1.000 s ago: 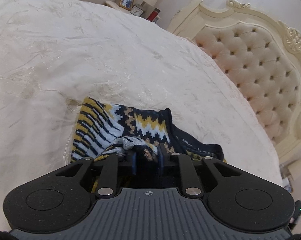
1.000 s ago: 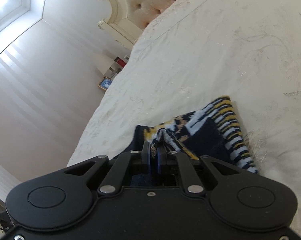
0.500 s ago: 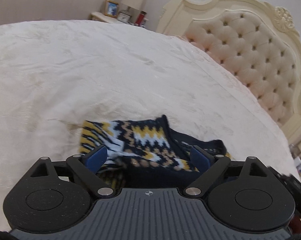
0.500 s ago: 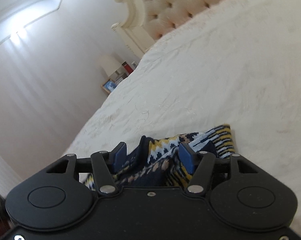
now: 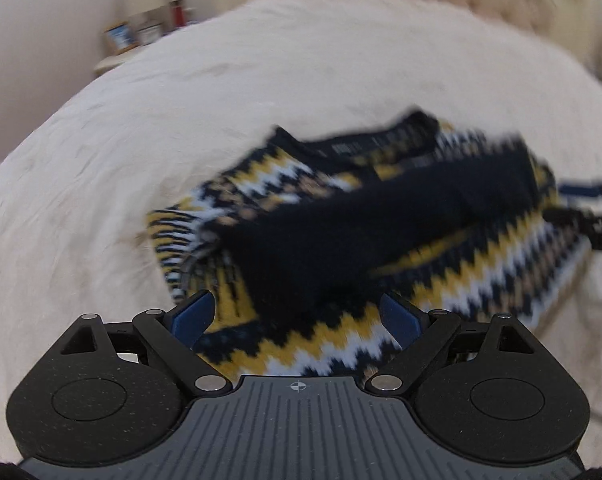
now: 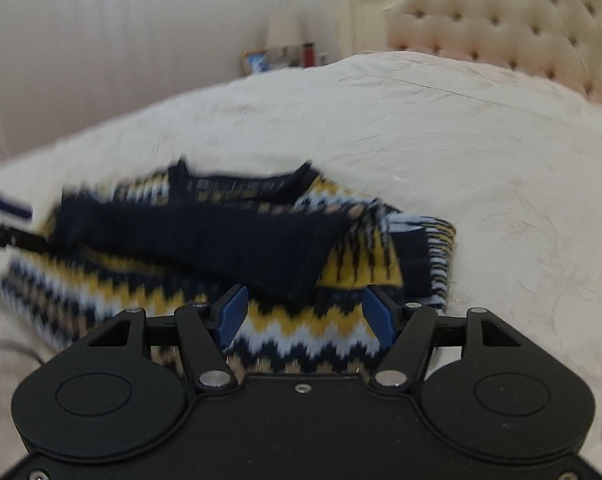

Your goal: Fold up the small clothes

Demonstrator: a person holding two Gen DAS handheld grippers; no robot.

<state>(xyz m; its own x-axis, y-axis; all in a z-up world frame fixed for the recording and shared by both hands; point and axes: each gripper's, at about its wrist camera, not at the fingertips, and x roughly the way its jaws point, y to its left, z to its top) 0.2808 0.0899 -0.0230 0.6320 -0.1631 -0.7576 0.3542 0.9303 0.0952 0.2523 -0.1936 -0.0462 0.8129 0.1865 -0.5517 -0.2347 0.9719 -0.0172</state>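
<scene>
A small knitted sweater (image 5: pixel 341 240) in navy, yellow and white zigzag lies folded on the cream bedspread (image 5: pixel 181 120); a navy sleeve is laid across its top. It also shows in the right wrist view (image 6: pixel 221 248). My left gripper (image 5: pixel 297 316) is open and empty, just above the sweater's near edge. My right gripper (image 6: pixel 303 312) is open and empty over the sweater's near edge. The right gripper's tip shows at the right edge of the left wrist view (image 5: pixel 597 216). Both views are motion-blurred.
A tufted cream headboard (image 6: pixel 501 28) stands behind the bed. A nightstand with a picture frame (image 6: pixel 257 62), lamp and red item sits by the wall. The bedspread (image 6: pixel 501 160) spreads wide around the sweater.
Both grippers were shut on the sweater a second ago, then opened and let it go. They have since drawn back and turned, and the whole sweater shows now.
</scene>
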